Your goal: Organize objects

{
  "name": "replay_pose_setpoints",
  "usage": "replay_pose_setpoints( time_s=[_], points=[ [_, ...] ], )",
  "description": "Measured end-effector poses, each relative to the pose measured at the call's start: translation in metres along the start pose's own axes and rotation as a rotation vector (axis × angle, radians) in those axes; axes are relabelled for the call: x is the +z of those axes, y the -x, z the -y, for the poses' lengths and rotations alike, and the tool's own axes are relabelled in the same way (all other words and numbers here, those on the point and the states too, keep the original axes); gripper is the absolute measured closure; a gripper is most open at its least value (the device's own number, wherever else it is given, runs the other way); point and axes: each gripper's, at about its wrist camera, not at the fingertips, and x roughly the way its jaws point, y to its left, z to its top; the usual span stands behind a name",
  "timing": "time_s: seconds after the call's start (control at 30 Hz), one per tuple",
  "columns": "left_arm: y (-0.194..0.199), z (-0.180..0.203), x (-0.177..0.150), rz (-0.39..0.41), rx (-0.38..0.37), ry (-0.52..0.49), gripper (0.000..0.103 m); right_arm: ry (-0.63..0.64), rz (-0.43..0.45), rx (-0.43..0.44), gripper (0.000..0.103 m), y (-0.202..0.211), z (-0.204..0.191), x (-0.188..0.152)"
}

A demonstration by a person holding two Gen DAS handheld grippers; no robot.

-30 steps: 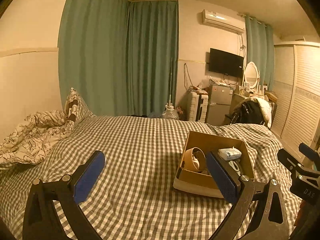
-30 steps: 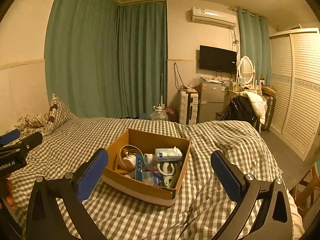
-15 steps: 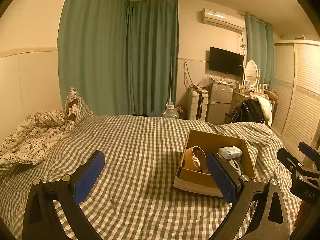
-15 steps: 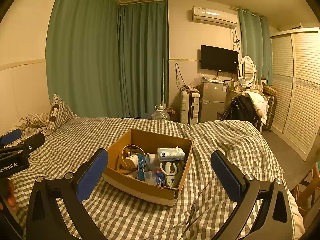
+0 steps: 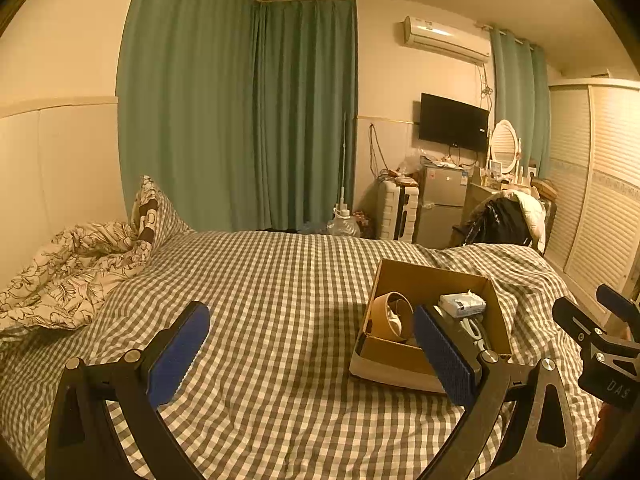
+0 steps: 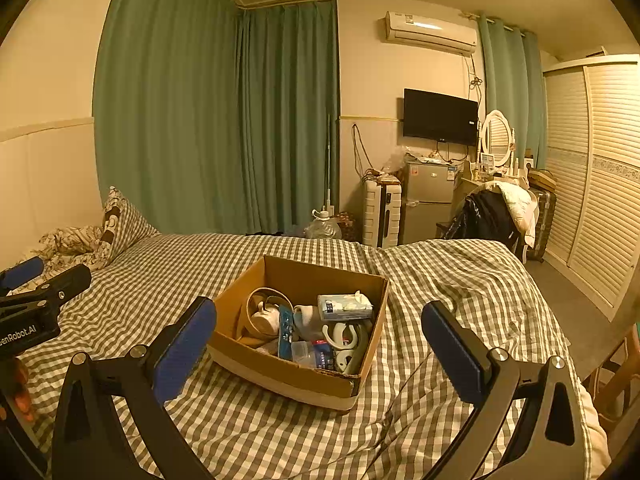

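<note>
Cardboard box (image 6: 296, 376) faces both grippers, jaws spread and empty; left gripper (image 6: 38, 312) reads "enRobot.AI".

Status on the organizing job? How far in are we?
Barely started. Done: nothing visibly sorted; the tissue pack, tape roll and the rest sit jumbled in the cardboard box on the bed. In hand: nothing; left gripper and right gripper are both open and empty. Left: all of the box's contents.
</note>
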Motion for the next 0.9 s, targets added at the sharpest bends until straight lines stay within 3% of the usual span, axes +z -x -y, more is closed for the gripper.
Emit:
replay_pose_setpoints(
  time_s=[0.9],
  points=[
    [0.0001,0.0006,-0.0022,-0.008,0.013,-0.013,0.0,0.003,-0.016,0.003,0.0,-0.0041,-0.0013,-0.001]
  ],
)
